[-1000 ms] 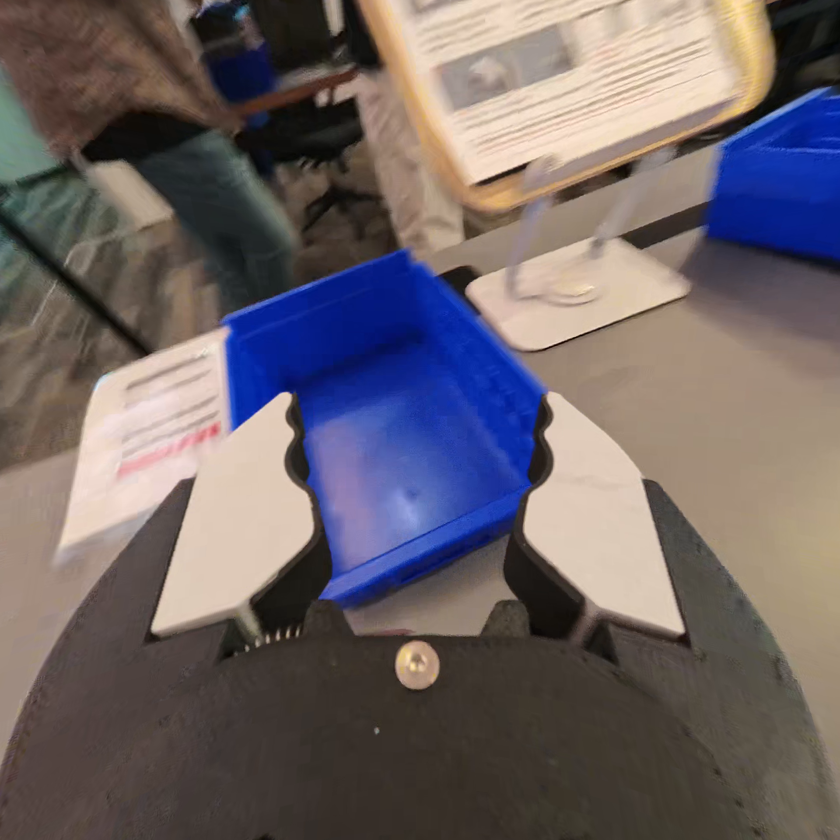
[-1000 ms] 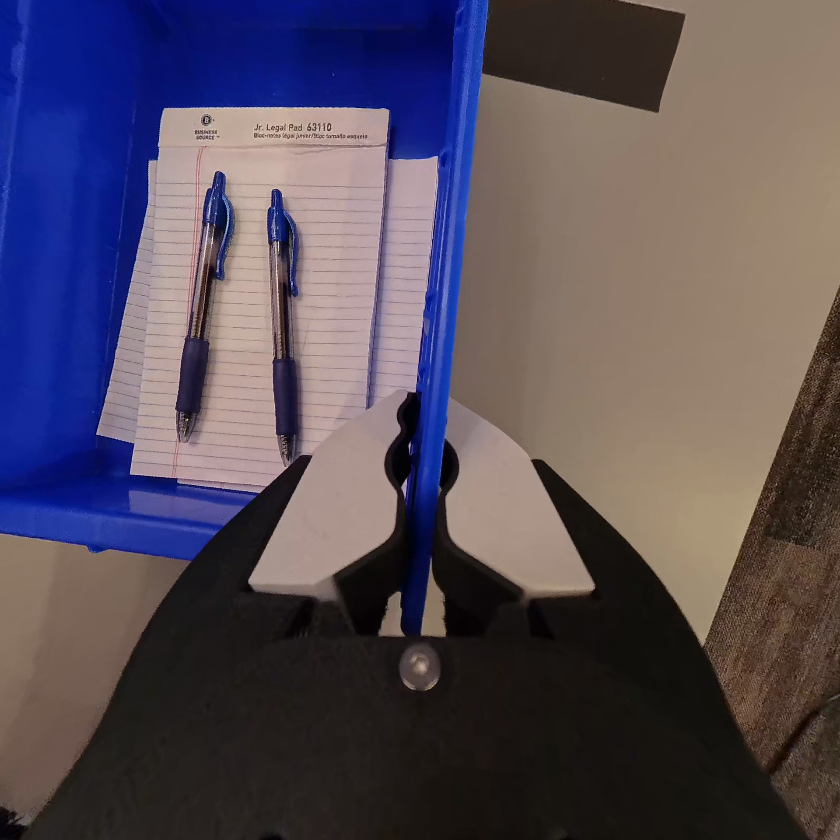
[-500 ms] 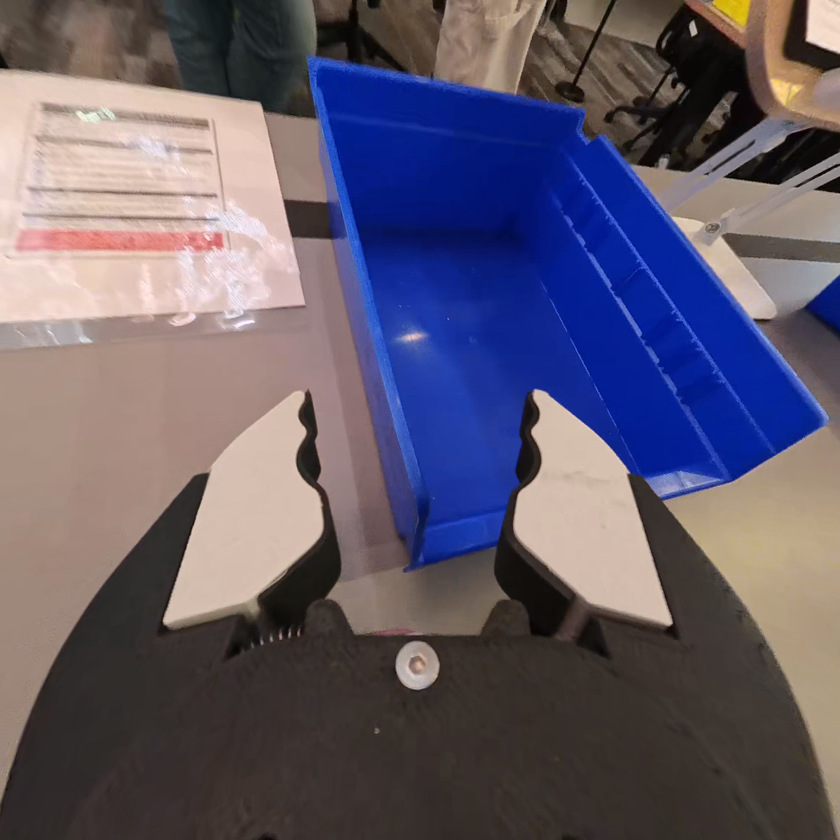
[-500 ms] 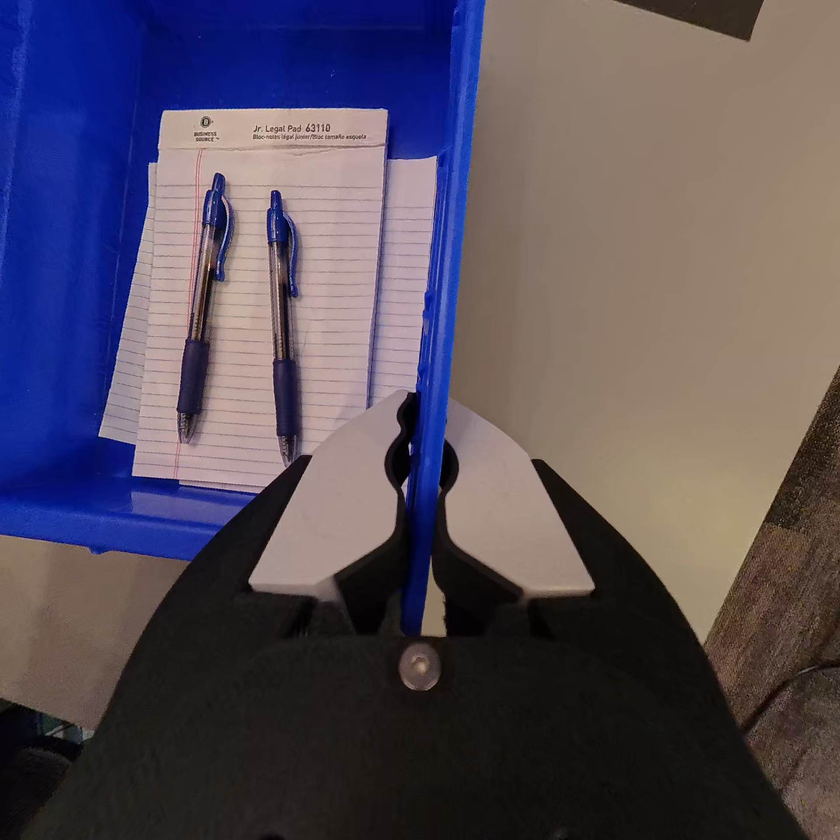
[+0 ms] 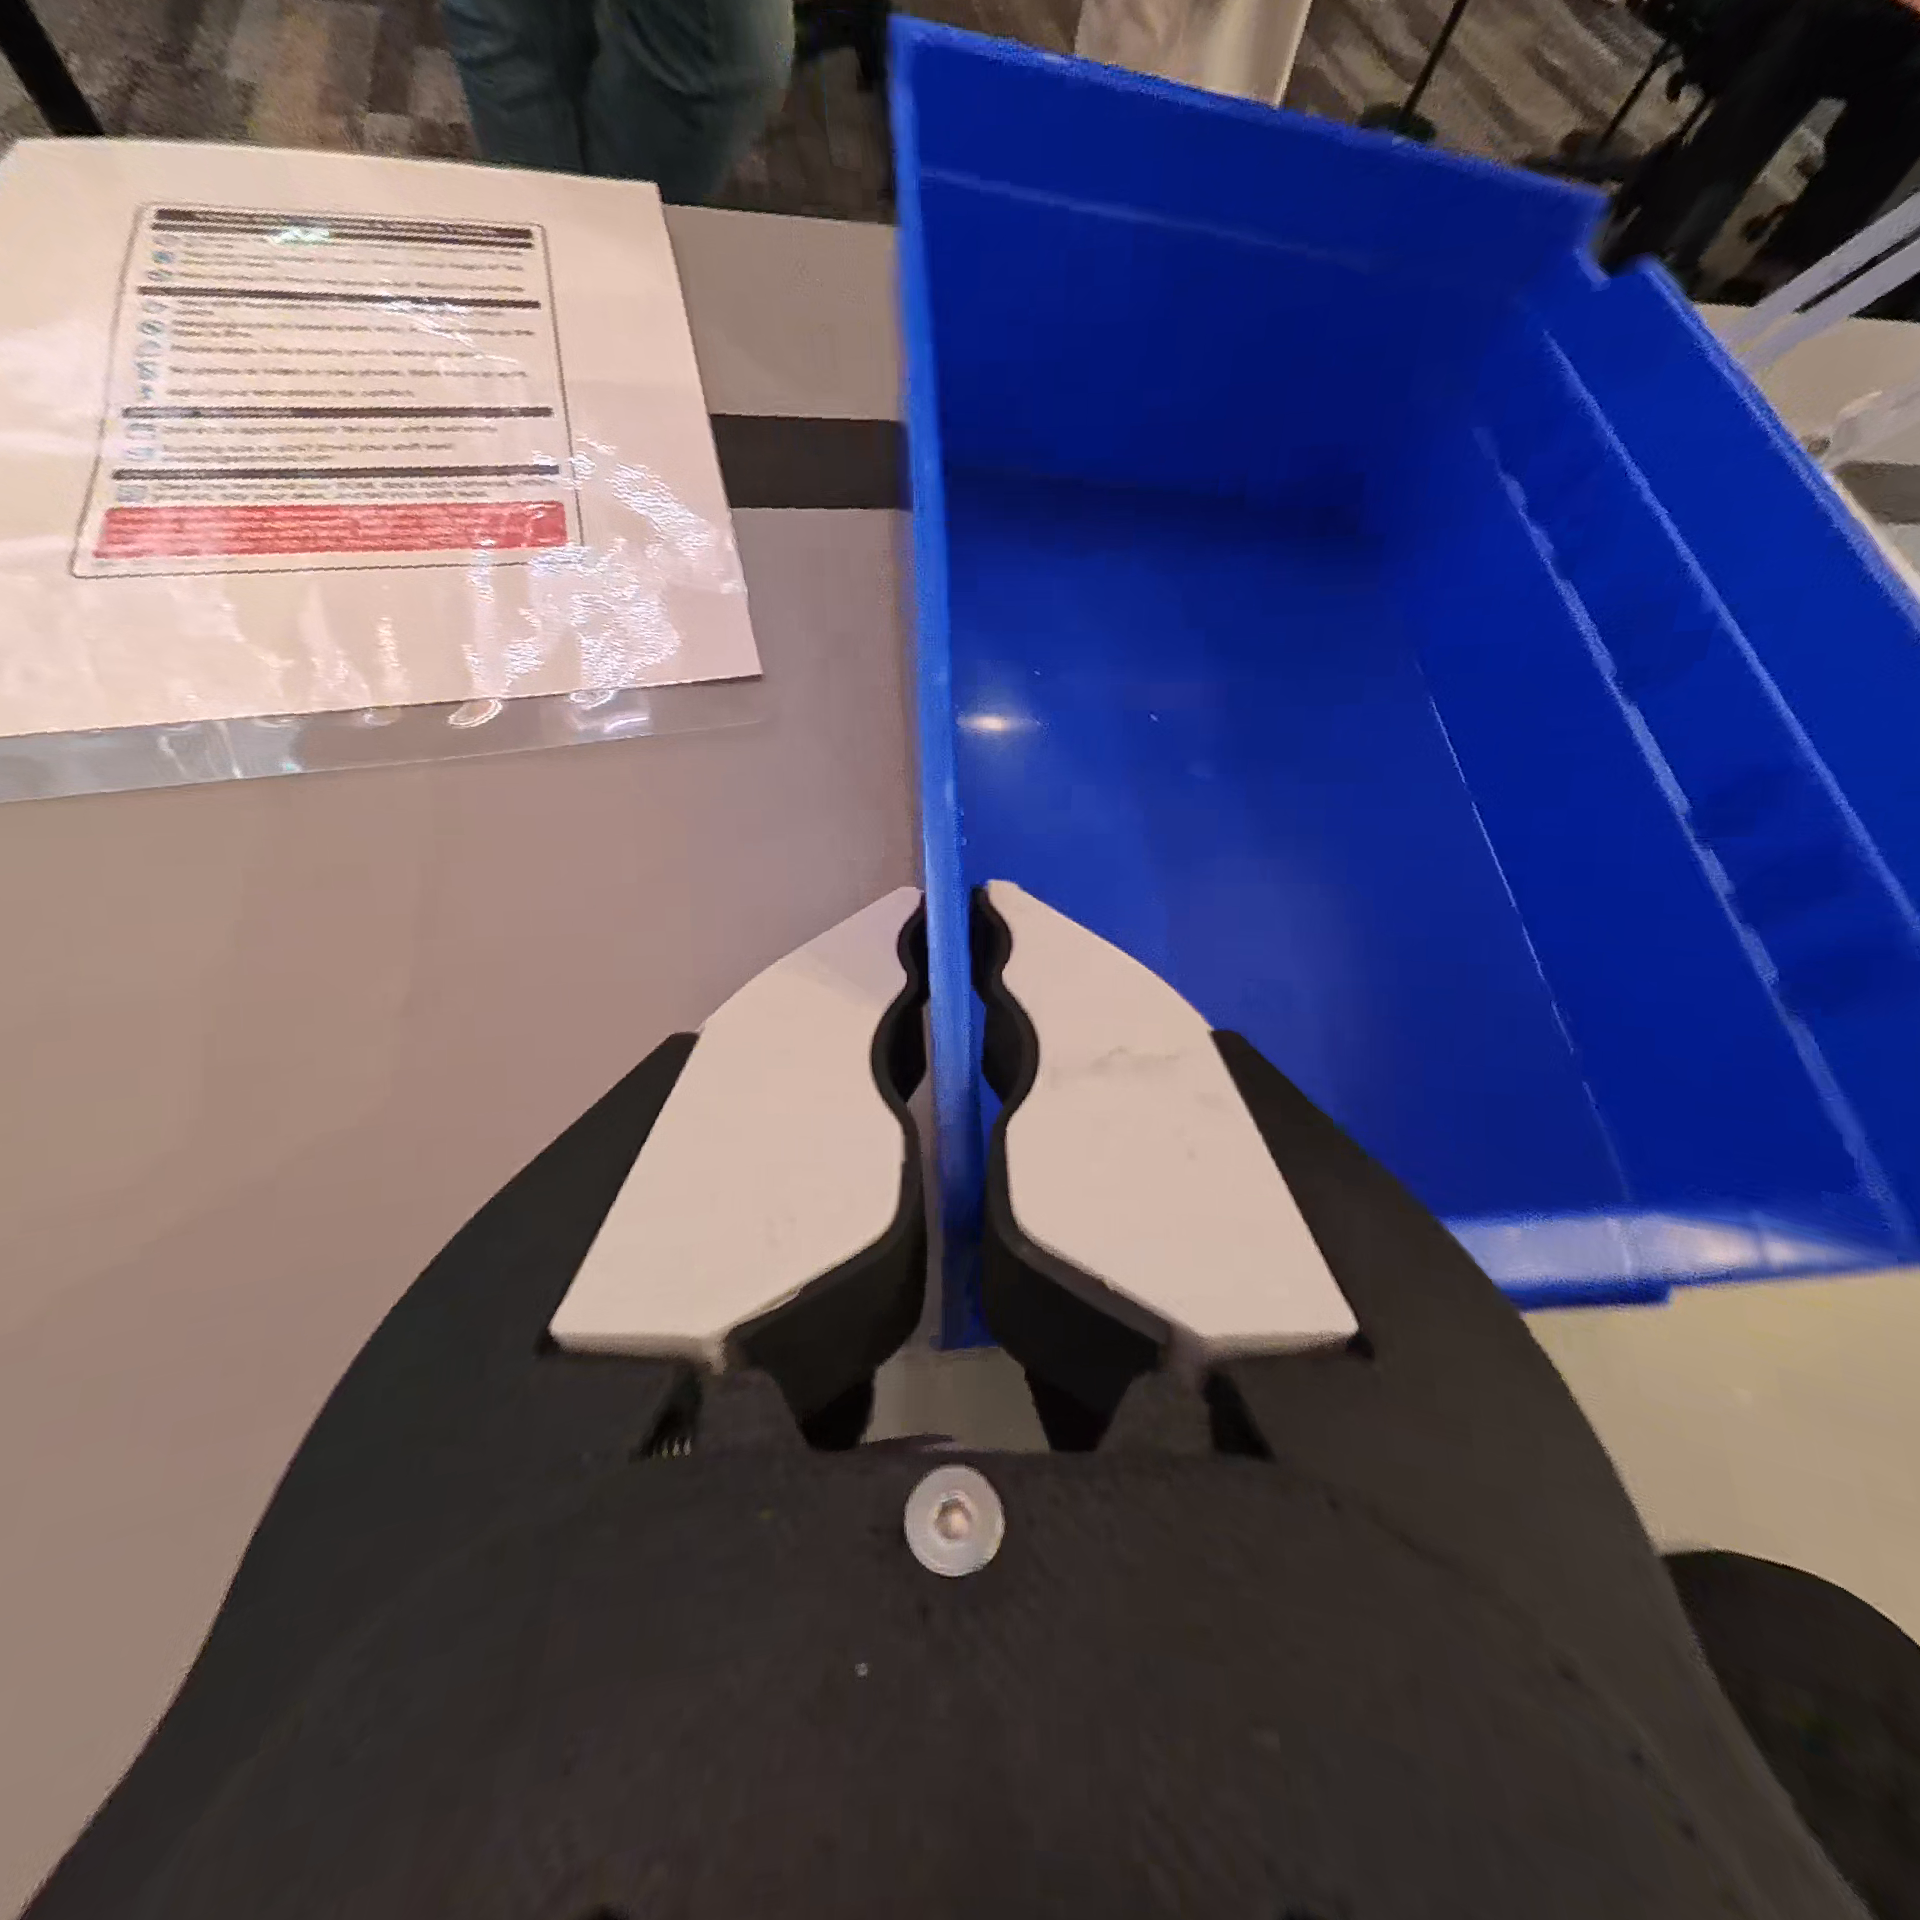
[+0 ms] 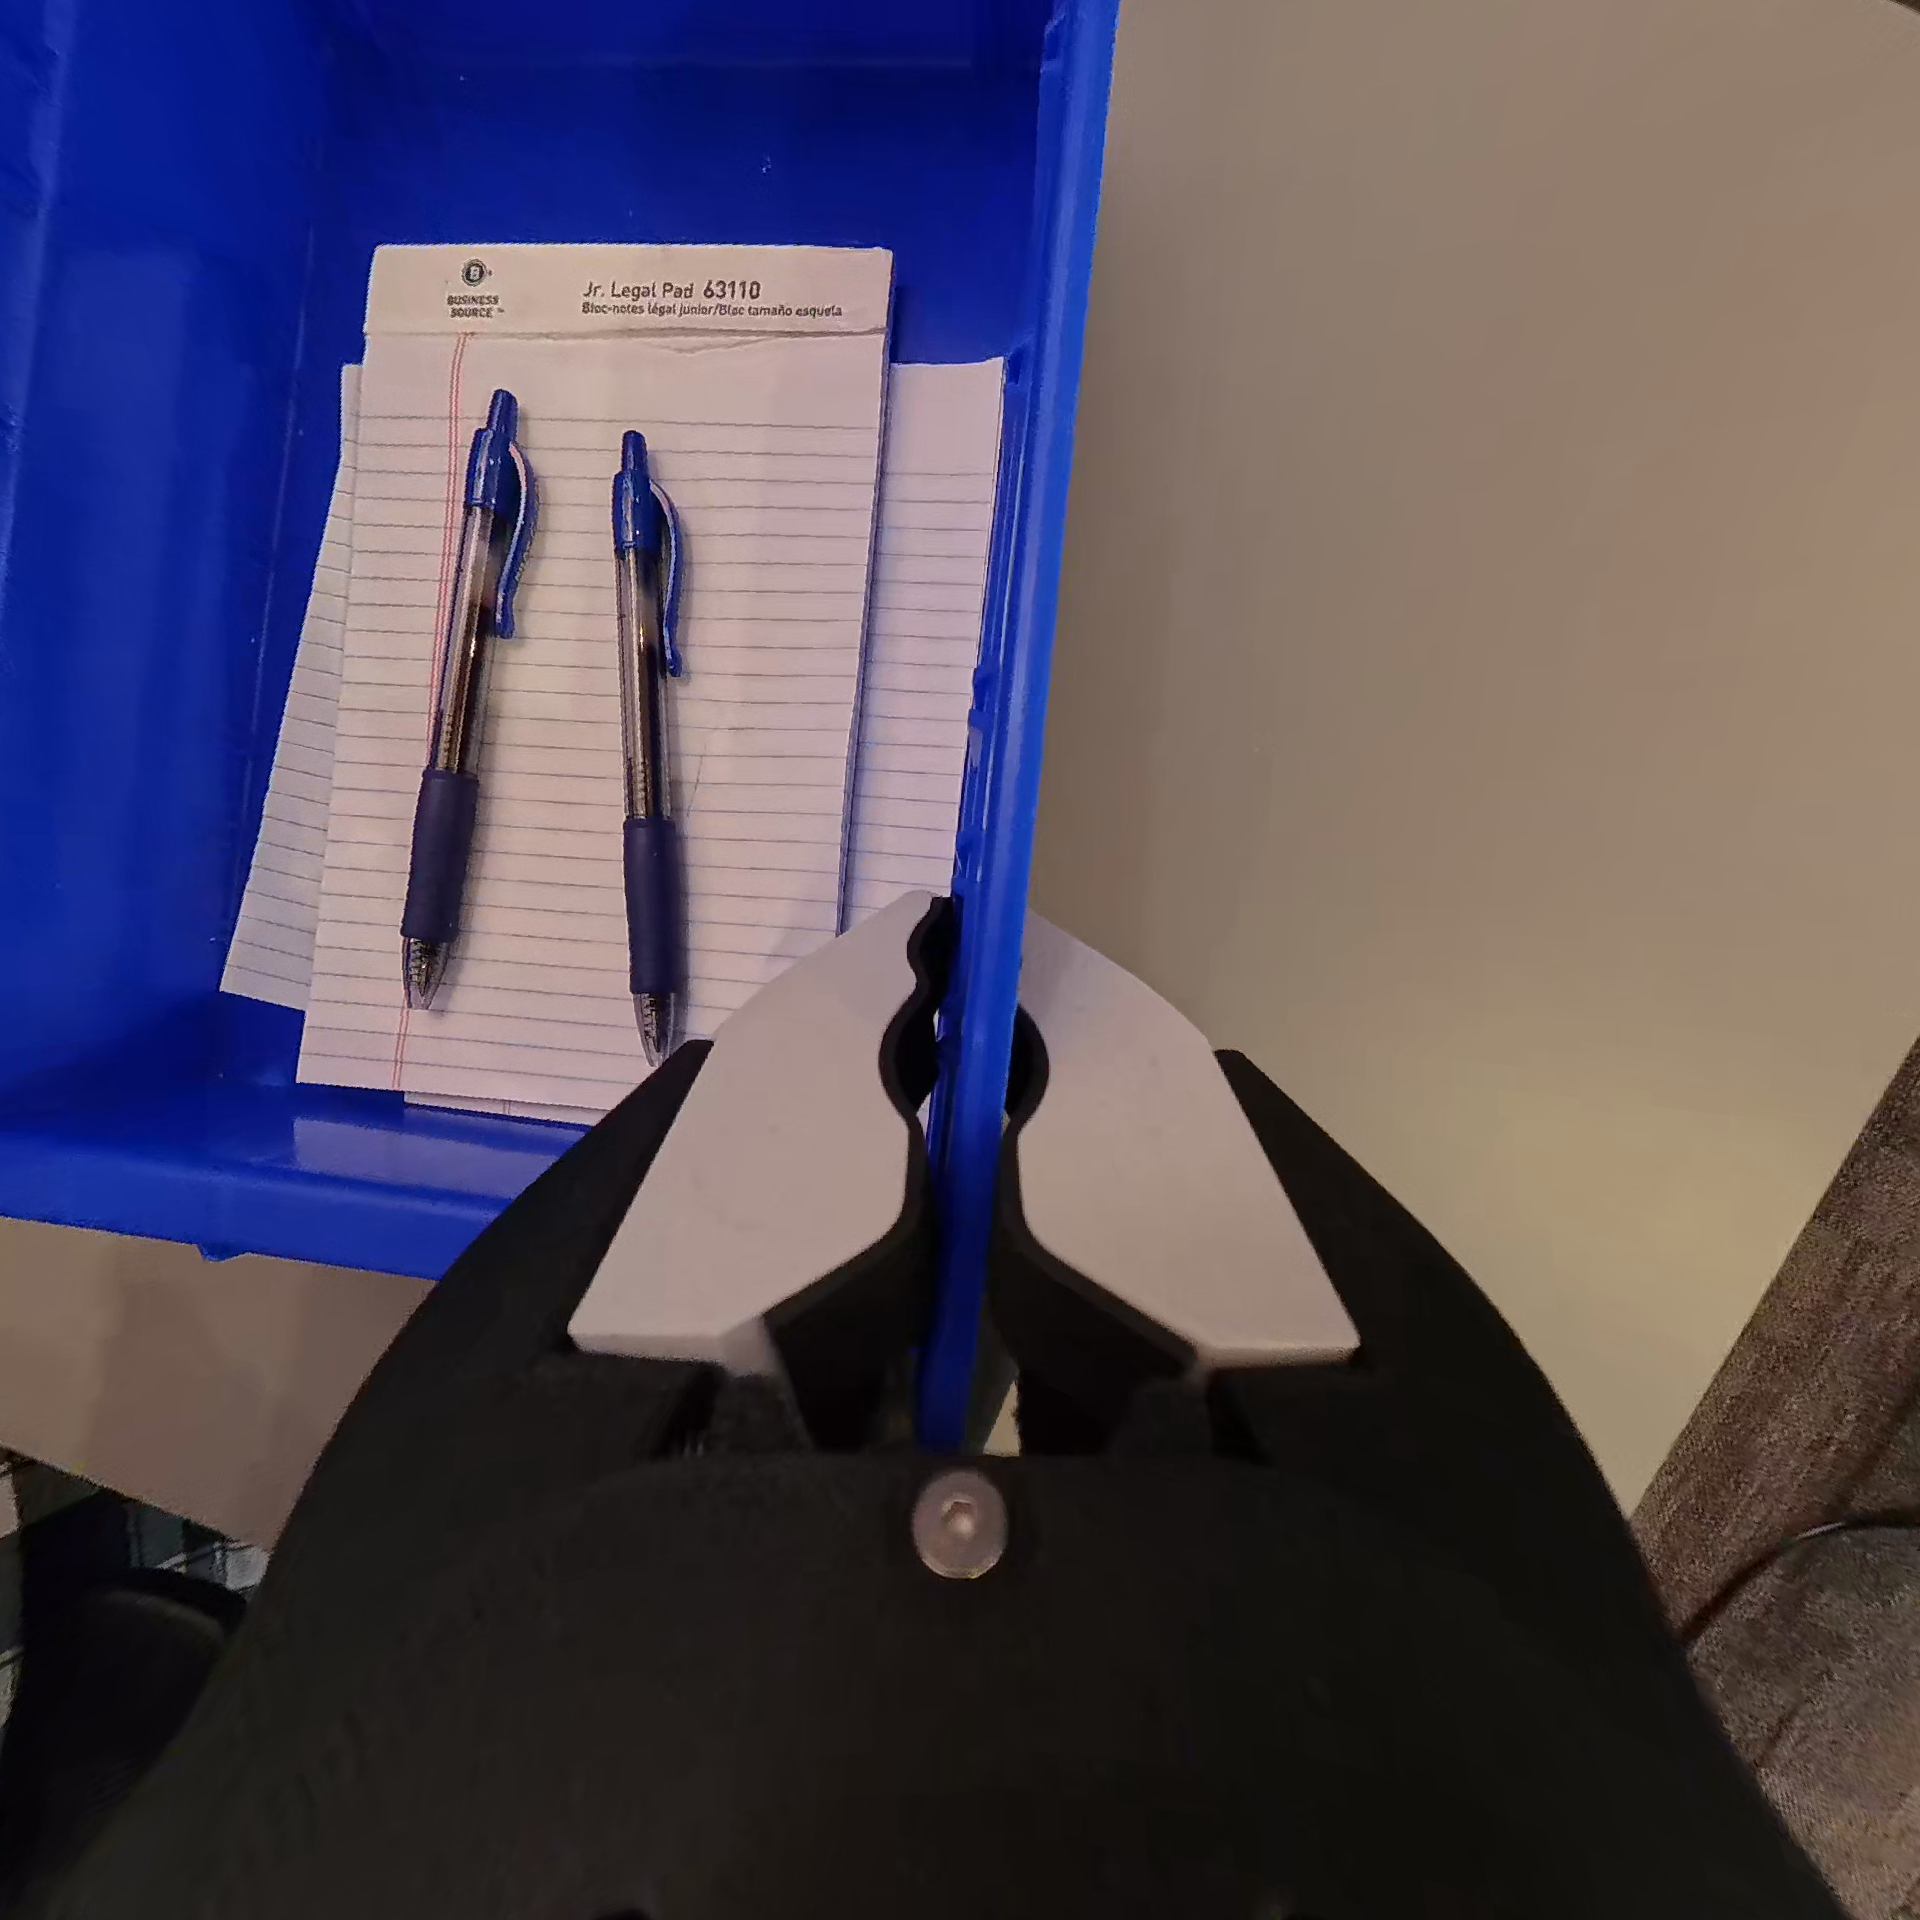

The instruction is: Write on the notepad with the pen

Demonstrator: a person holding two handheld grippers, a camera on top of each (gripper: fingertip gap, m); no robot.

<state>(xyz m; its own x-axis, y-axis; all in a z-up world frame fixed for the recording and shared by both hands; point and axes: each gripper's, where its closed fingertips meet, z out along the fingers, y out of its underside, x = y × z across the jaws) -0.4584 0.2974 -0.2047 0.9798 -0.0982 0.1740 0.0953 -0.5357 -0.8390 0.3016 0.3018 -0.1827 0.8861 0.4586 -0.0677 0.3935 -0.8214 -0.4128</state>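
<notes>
In the right wrist view a white lined notepad (image 6: 748,665) lies flat in a blue bin (image 6: 156,623), on top of loose lined sheets. Two blue pens lie side by side on the pad, one on the left (image 6: 462,707) and one on the right (image 6: 646,748), tips toward me. My right gripper (image 6: 971,914) is shut on that bin's right wall. In the left wrist view my left gripper (image 5: 948,894) is shut on the left wall of an empty blue bin (image 5: 1247,831).
A laminated printed sheet (image 5: 343,457) lies on the grey table (image 5: 364,987) left of the empty bin. A strip of black tape (image 5: 810,473) runs across the table. People's legs (image 5: 613,83) stand beyond the far edge. Carpet floor (image 6: 1808,1455) shows past the table's right edge. The gap from one gripper's tips to the other's is roughly 75 centimetres.
My left gripper swung down to the empty bin, slid over its left wall and closed on it. My right gripper stayed shut on its bin wall and drew it slightly toward me.
</notes>
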